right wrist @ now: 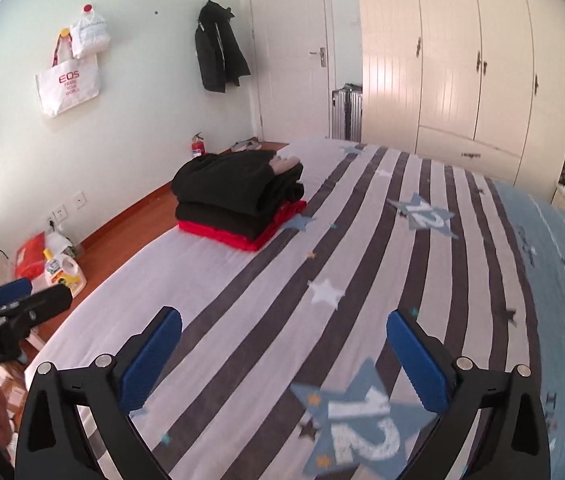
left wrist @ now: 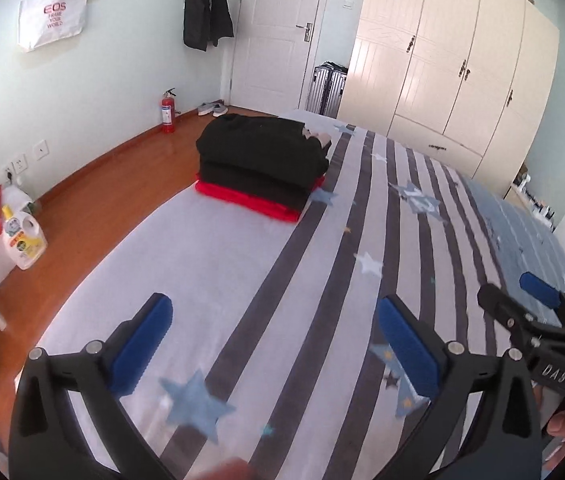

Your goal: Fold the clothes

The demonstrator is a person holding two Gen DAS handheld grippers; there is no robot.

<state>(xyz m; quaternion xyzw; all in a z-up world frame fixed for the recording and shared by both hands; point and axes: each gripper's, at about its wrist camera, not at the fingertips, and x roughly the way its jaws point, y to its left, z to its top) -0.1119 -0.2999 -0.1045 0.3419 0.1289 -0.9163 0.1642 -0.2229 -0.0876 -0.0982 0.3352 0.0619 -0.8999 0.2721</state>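
Left gripper [left wrist: 274, 344]: hung above the bedsheet with its blue-padded fingers [left wrist: 142, 348] spread wide apart and nothing between them; in the right wrist view it showed at the left edge [right wrist: 22, 300].
Right gripper [right wrist: 284, 360]: likewise held over the bed, fingers [right wrist: 418, 360] wide apart and empty; in the left wrist view it appeared at the right edge [left wrist: 538, 300], beside the left one.
Bedsheet [left wrist: 222, 264]: white with dark grey stripes and blue stars, flat under both grippers; a large star marked 12 [right wrist: 358, 428] lay just below the right gripper.
Stack of folded clothes [left wrist: 262, 164]: sat well ahead of both grippers, near the bed's left edge at its far end; black garments lay on top of a red garment [left wrist: 250, 202], and a small pale patch showed on the top piece.
Floor [left wrist: 82, 208]: wooden, left of the bed, with a detergent bottle [left wrist: 28, 240] by the wall.
Fire extinguisher [left wrist: 167, 111]: stood upright against the wall beyond the stack.
Far wall: a tote bag [left wrist: 52, 20] and a black jacket [left wrist: 206, 8] hung there, next to a white door [left wrist: 278, 32].
Wardrobe [left wrist: 454, 64]: cream, with its doors closed, past the foot of the bed; a silver suitcase [left wrist: 328, 92] stood between it and the door.
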